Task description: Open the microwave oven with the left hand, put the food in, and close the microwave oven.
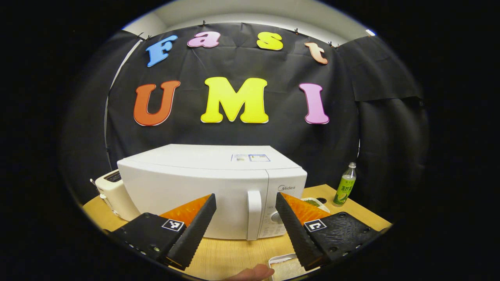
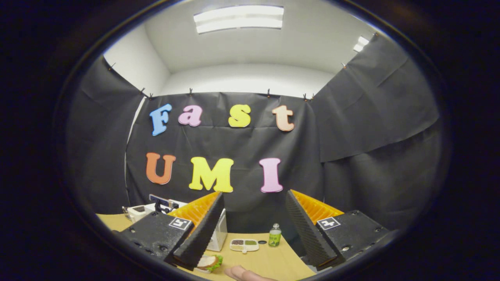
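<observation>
1. In the left gripper view, the left gripper [image 1: 245, 212] is spread wide at the bottom of the frame, grasping nothing.
2. The microwave [image 1: 203, 183] stands on the table [image 1: 230, 253] at centre frame, door closed; its handle [image 1: 254, 214] shows between the fingers.
3. A toaster [image 1: 111, 191] sits at the microwave's left; a bottle [image 1: 345, 185] stands at right.
4. In the right gripper view, the right gripper [image 2: 254, 218] is released and empty.
5. The sandwich [image 2: 209, 261] lies at lower centre, beside the left finger.
6. A tray [image 2: 244, 244] lies near the bottle.
</observation>
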Motion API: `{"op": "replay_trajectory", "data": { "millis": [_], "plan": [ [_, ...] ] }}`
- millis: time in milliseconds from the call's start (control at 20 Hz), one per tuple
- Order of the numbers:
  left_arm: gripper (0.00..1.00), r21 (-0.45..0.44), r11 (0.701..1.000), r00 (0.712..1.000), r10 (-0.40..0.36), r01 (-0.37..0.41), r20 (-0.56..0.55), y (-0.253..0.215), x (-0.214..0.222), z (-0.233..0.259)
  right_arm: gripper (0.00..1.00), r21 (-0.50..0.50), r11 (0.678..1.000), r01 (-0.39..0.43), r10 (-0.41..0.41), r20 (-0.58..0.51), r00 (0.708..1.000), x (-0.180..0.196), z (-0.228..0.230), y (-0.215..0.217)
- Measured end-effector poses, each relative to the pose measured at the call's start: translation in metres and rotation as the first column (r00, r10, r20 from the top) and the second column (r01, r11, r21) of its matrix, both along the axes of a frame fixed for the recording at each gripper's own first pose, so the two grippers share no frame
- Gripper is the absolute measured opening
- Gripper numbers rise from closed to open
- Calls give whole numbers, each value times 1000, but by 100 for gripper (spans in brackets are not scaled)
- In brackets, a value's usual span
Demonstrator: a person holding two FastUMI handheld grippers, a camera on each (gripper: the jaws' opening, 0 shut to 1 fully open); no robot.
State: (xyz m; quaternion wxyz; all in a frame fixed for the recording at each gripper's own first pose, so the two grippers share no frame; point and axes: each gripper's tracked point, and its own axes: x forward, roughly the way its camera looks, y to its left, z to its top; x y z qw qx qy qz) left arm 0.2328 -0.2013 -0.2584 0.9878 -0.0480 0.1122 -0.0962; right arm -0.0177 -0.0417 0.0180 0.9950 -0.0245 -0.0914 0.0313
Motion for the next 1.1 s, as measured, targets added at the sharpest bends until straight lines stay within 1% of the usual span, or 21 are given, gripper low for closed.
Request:
{"op": "replay_trajectory", "data": {
  "millis": [50, 150, 200, 250, 350, 400, 450, 500, 550, 750, 950, 1000, 1100],
  "plan": [
    [95, 8, 1000, 1000, 0, 0, -10, -5, 4, -10, 94, 1, 1000, 0, 0, -10, 1000, 2, -8, -3],
    [95, 33, 999, 1000, 27, -27, -10, -8, 12, -21, 94, 16, 1000, 0, 1, -34, 999, 10, -17, -9],
    [95, 32, 999, 1000, 28, -28, -13, -11, 17, -29, 100, 25, 1000, 5, -4, -46, 999, 14, -21, -14],
    [94, 32, 999, 999, 35, -35, -14, -15, 21, -35, 94, 31, 999, 11, -9, -52, 999, 18, -25, -18],
    [95, 57, 996, 998, 63, -63, -1, -11, 30, -43, 94, 44, 999, 14, -11, -61, 998, 24, -31, -22],
    [95, 60, 997, 998, 59, -59, -5, -12, 33, -49, 100, 49, 999, 9, -5, -69, 998, 26, -36, -23],
    [94, 53, 997, 998, 57, -56, -9, -12, 36, -53, 94, 52, 999, 0, 4, -75, 997, 29, -40, -23],
    [93, 45, 997, 998, 57, -57, -2, -11, 34, -52, 100, 54, 999, -2, 6, -79, 997, 32, -43, -24],
    [92, 35, 998, 998, 61, -61, 9, -12, 38, -49, 94, 54, 999, 1, 3, -82, 997, 35, -46, -28],
    [93, 5, 998, 998, 62, -62, 15, -12, 38, -49, 94, 68, 998, 2, 4, -98, 995, 45, -60, -33],
    [92, 7, 998, 998, 62, -62, 19, -12, 38, -50, 94, 69, 998, -5, 13, -124, 992, 48, -69, -33],
    [92, 11, 998, 998, 61, -61, 20, -11, 39, -50, 100, 66, 998, -4, 12, -123, 992, 47, -68, -33],
    [90, 6, 998, 998, 62, -62, 11, -11, 37, -51, 100, 65, 998, -7, 14, -119, 993, 45, -67, -34]
  ]
}}
